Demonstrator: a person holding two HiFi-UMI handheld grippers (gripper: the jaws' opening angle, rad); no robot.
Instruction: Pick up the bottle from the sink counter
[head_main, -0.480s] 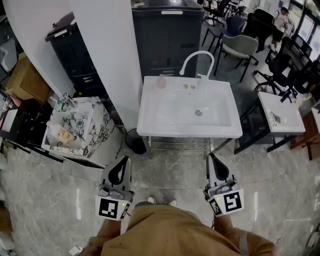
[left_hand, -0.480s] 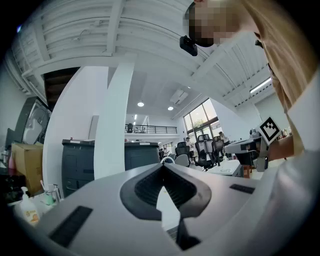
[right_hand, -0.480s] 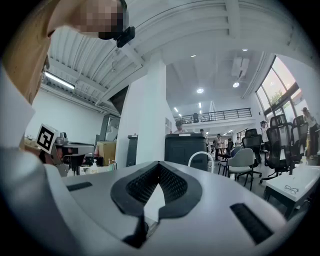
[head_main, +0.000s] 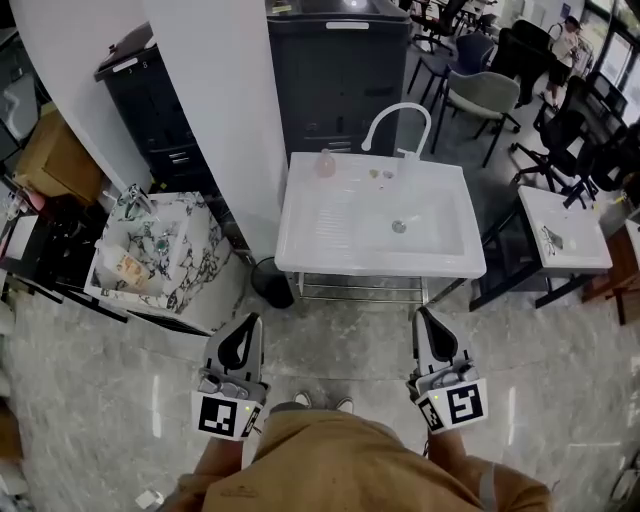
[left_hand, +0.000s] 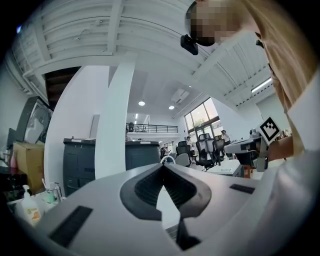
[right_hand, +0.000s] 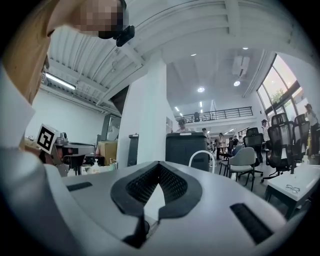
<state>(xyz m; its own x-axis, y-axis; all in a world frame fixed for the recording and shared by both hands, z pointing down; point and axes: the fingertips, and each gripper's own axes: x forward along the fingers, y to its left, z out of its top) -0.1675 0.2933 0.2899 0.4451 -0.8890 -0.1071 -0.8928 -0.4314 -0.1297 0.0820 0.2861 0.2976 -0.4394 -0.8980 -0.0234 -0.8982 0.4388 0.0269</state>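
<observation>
A small pink bottle (head_main: 326, 163) stands at the back left of the white sink counter (head_main: 300, 240), left of the white curved faucet (head_main: 396, 125). Both grippers are held low in front of the person, well short of the sink and pointing toward it. My left gripper (head_main: 247, 326) is shut with nothing in it, its dark pads meeting at the tip (left_hand: 162, 166). My right gripper (head_main: 424, 318) is shut and empty as well, its pads together (right_hand: 159, 163). The faucet (right_hand: 201, 156) shows over the right gripper's tip. Neither gripper view shows the bottle.
A white pillar (head_main: 215, 110) rises left of the sink, with a marbled bin of supplies (head_main: 155, 255) beside it and a dark round bin (head_main: 270, 283) under the sink's left corner. A dark cabinet (head_main: 340, 75) stands behind the sink. A white side table (head_main: 560, 230) and office chairs (head_main: 480, 95) are to the right.
</observation>
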